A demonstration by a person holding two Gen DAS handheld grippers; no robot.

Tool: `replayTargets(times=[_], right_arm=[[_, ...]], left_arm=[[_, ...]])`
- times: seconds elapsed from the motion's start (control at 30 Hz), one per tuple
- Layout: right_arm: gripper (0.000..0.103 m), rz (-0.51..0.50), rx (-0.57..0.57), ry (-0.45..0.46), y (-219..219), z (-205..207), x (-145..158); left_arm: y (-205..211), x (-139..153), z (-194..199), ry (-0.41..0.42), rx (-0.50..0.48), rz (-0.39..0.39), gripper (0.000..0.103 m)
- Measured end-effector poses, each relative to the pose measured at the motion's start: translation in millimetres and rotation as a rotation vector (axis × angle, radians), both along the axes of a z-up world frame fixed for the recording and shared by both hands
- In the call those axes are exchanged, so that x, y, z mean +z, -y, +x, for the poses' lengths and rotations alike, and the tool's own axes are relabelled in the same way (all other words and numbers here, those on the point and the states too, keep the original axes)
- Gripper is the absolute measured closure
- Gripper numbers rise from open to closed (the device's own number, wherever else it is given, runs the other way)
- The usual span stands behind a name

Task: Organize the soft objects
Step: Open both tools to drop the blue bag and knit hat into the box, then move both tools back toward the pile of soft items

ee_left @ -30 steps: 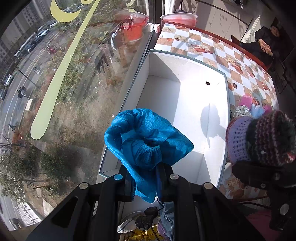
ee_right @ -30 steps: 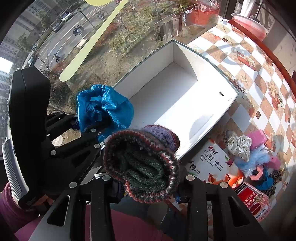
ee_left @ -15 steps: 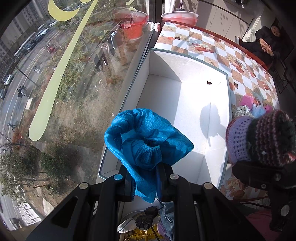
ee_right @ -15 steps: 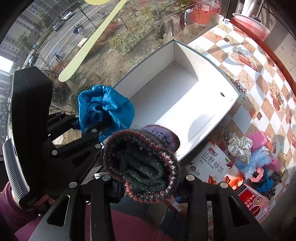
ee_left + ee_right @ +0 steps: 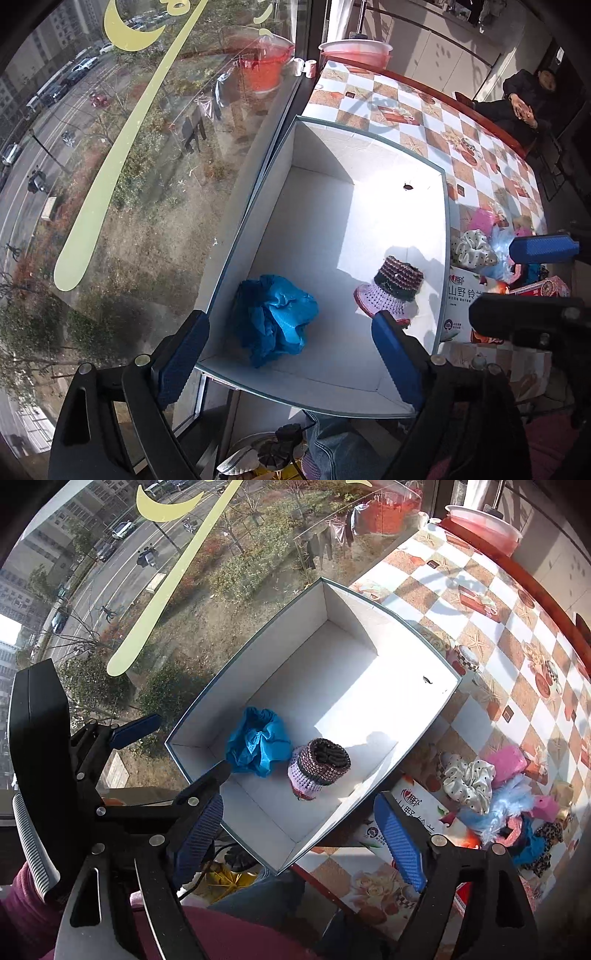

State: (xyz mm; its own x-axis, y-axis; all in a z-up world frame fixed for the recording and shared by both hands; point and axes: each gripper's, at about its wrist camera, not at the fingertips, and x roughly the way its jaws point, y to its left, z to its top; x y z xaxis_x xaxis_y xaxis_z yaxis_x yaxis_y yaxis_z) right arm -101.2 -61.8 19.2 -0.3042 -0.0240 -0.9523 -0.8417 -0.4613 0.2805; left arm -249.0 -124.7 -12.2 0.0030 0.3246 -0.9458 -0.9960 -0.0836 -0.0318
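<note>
Both the left gripper [image 5: 291, 347] and right gripper [image 5: 299, 834] hang released above the white box [image 5: 373, 609]. Inside lie the blue cover [image 5: 258, 746] and knitted hat [image 5: 317, 768] (just beside each other). Next, reach for the scrunchie pile [image 5: 495, 794], pinching one piece only.

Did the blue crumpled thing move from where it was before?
Yes. The blue crumpled thing dropped out of the left gripper, now open, onto the floor of the white box, near its front-left corner.

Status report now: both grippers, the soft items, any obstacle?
Left gripper and right gripper open, empty. Crumpled blue cloth and striped knitted hat inside white cardboard box. No obstacle.
</note>
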Motion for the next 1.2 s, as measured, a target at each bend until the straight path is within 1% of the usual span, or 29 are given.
replayTargets(times=[0.03, 0.07, 0.1, 0.13, 0.2, 0.27, 0.37, 0.4, 0.53, 0.6, 0.7, 0.73, 0.83, 1.0, 1.13, 1.2], right_arm=[[0.017, -0.008, -0.029, -0.002, -3, 6, 1], [0.003, -0.015, -0.058, -0.006, -6, 13, 2], [0.0, -0.021, -0.09, -0.017, -8, 21, 3], [0.0, -0.026, -0.125, -0.029, -10, 30, 6], [0.0, -0.039, -0.198, -0.057, -14, 51, 12], [0.0, -0.036, -0.279, -0.071, -16, 73, 20], [0.0, -0.033, -0.415, -0.088, -16, 113, 31], [0.0, -0.029, -0.463, -0.09, -15, 129, 35], [0.0, -0.01, -0.651, -0.087, -2, 201, 45], [0.0, -0.011, -0.737, -0.076, 3, 240, 42], [0.0, -0.034, -0.831, -0.043, 9, 289, 27], [0.0, -0.05, -0.858, -0.044, 11, 302, 21], [0.0, -0.106, -0.92, -0.061, 17, 333, 2], [0.0, -0.155, -0.926, -0.052, 18, 368, -23], [0.0, -0.211, -0.936, -0.049, 15, 389, -48], [0.0, -0.241, -0.933, -0.047, 12, 396, -61]], left_arm=[[-3, 2, 1, 0.015, -0.002, 0.005, 0.011], [-5, 3, 2, 0.032, -0.011, 0.011, 0.01], [-8, 6, 5, 0.05, -0.029, 0.022, 0.005], [-10, 10, 8, 0.069, -0.05, 0.044, 0.0], [-14, 19, 17, 0.093, -0.097, 0.103, 0.0], [-24, 26, 30, 0.112, -0.147, 0.119, 0.0], [-46, 29, 59, 0.16, -0.232, 0.091, 0.0], [-53, 30, 71, 0.16, -0.265, 0.083, 0.0], [-84, 28, 129, 0.087, -0.396, 0.048, 0.0], [-102, 21, 157, 0.079, -0.449, 0.02, 0.0], [-134, 1, 198, 0.104, -0.492, -0.063, 0.0], [-143, -8, 211, 0.098, -0.497, -0.095, 0.0], [-168, -37, 247, 0.045, -0.519, -0.155, 0.0], [-194, -93, 294, -0.072, -0.606, -0.249, 0.0], [-200, -130, 314, -0.115, -0.665, -0.337, 0.0], [-202, -142, 319, -0.114, -0.68, -0.371, 0.0]])
